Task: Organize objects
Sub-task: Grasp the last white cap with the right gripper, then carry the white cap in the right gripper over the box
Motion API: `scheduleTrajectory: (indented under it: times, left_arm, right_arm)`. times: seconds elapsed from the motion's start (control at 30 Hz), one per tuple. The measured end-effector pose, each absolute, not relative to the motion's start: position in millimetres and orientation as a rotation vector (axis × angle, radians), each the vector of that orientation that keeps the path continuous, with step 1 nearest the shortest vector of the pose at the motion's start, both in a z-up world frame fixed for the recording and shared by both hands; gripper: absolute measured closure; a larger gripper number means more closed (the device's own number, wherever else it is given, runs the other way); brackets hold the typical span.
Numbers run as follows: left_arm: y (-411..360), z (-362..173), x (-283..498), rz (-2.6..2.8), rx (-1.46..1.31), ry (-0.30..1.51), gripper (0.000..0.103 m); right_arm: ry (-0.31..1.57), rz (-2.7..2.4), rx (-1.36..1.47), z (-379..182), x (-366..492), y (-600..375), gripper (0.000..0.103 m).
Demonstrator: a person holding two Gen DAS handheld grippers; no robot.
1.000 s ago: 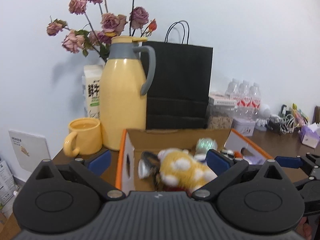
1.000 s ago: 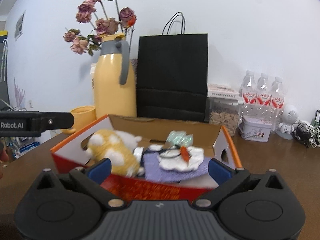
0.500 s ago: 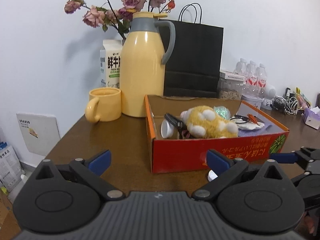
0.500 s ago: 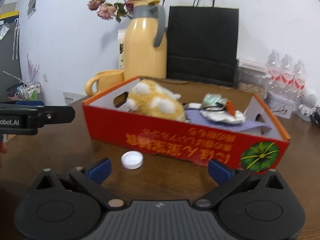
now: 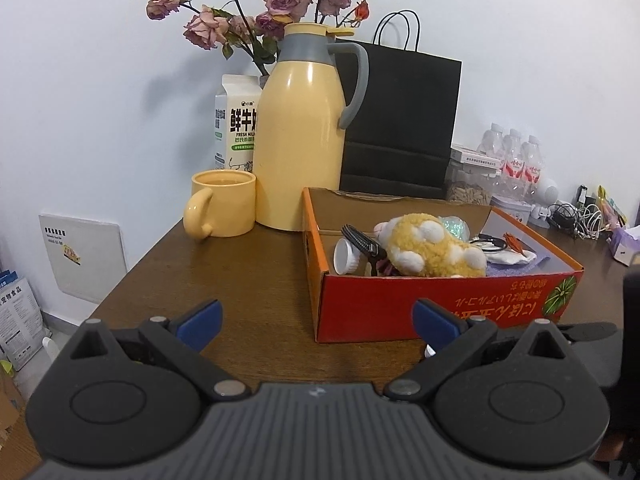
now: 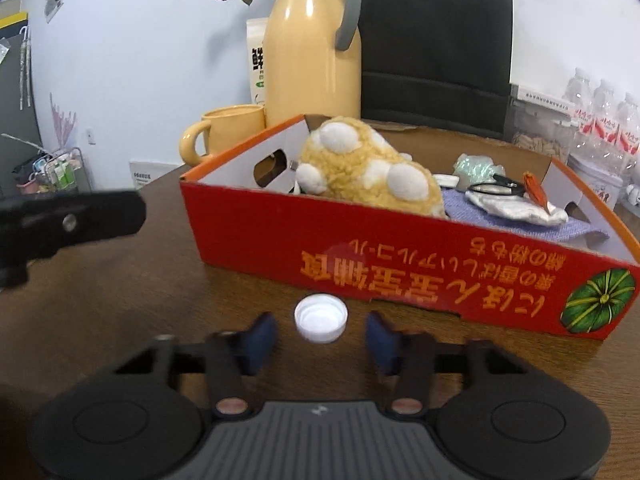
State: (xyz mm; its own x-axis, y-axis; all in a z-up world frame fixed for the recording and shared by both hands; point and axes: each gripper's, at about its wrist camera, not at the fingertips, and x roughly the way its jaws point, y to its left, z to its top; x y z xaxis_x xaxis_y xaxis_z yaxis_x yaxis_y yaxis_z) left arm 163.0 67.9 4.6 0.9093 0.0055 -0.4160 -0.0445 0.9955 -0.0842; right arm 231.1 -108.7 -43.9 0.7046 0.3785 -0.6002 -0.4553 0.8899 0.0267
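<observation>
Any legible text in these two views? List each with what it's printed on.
"鲜牛" and "FRESH MIL", cut off by the jug: milk carton.
Orange upside-down print on the red box: not reliably readable.
Red labels on the water bottles: too small.
Wall panel sticker: too small.
Packet at the left edge: blurred.

Over the last second both cameras have drawn back from the red box (image 6: 404,256). The right gripper (image 6: 320,338) has narrowed and come down so the white bottle cap (image 6: 321,319) sits between its blue pads (image 6: 260,338).
</observation>
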Motion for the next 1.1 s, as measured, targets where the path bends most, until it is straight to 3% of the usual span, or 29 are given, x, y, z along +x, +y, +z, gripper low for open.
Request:
scheduleTrajectory:
  times: [0.03,0.27,0.57,1.1]
  left_arm:
    - [67.9,4.2,163.2,0.025,-0.092,0.43,0.0]
    - [66.2,1.2,165.3,0.014,-0.095,0.433,0.0]
    - [50.6,22.5,169.8,0.008,-0.08,0.388,0.0]
    - [-7.6,72.8,245.0,0.032,-0.133,0.296,0.0]
  right_arm:
    - [0.637,0.47,-0.121,-44.0,232.0,-108.5,0.076]
    - [0.61,0.472,-0.116,-41.2,229.8,-112.2,0.076]
    - [0.442,0.453,-0.06,1.3,210.6,-149.6,0.076]
    - [0.32,0.36,-0.03,45.7,285.1,-199.8,0.076]
